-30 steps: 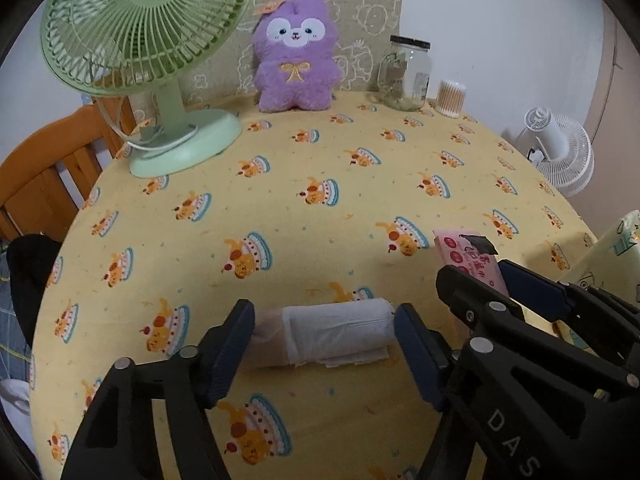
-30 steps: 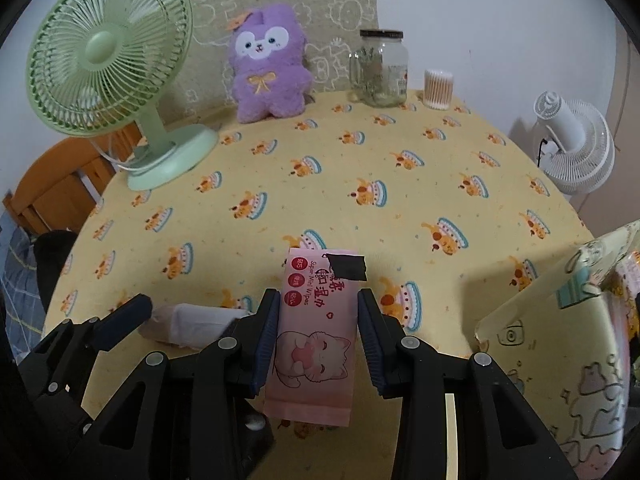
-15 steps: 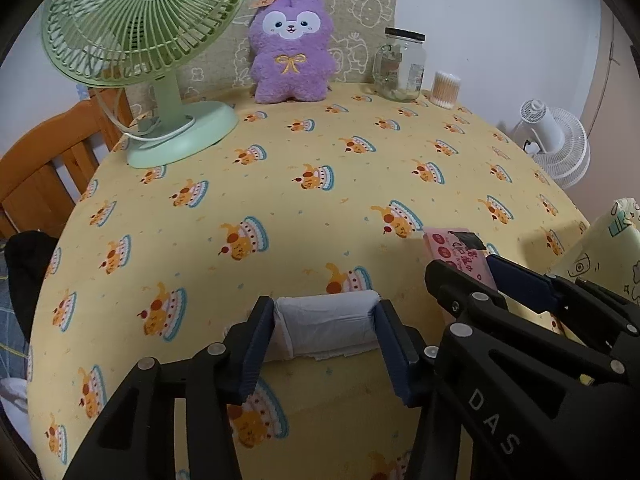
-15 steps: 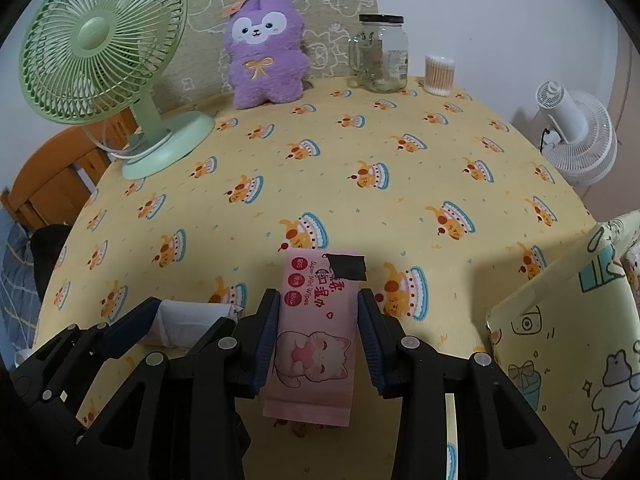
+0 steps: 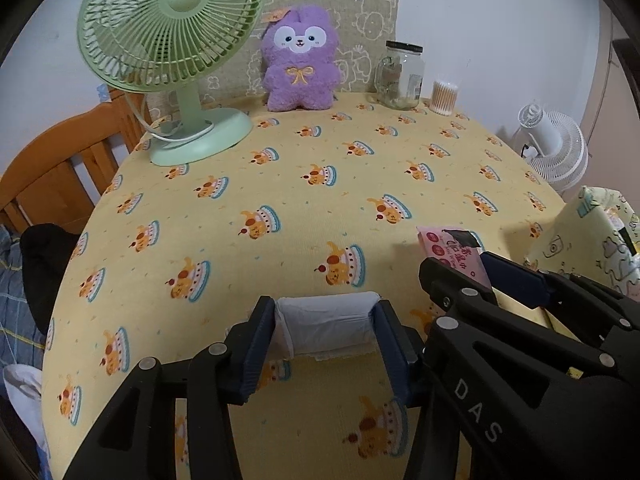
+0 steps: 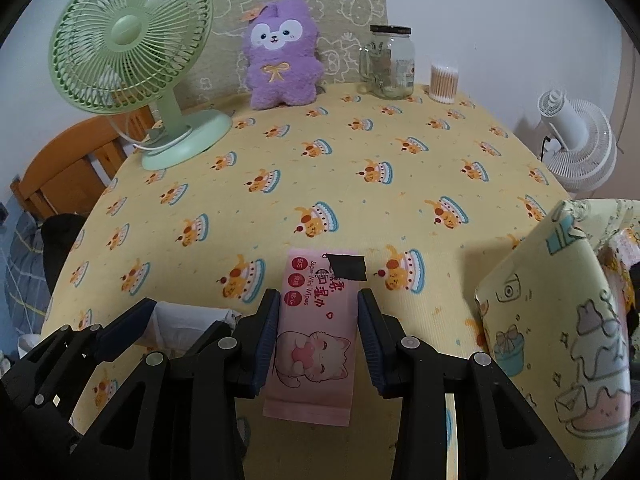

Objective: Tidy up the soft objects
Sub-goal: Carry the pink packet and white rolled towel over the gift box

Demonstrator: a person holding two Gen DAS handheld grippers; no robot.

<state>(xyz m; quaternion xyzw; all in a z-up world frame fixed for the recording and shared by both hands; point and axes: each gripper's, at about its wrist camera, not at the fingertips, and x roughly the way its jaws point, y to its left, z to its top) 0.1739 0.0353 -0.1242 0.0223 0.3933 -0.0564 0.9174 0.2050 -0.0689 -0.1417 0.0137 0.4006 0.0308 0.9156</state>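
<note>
Yellow cake-print tablecloth (image 5: 312,160) fills my view, with a green fan (image 5: 172,32), a purple plush (image 5: 298,60) and a jar (image 5: 402,74) along the far edge. My left gripper (image 5: 326,330) has just been closing and now pinches a white tissue pack (image 5: 326,324) end to end. My right gripper (image 6: 318,336) clamps a pink wipes pack (image 6: 316,336) by its long sides, beside a printed pouch (image 6: 560,320)

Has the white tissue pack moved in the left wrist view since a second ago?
Yes. The white tissue pack, now squeezed by the left gripper, has been pulled away from the green fan.
</note>
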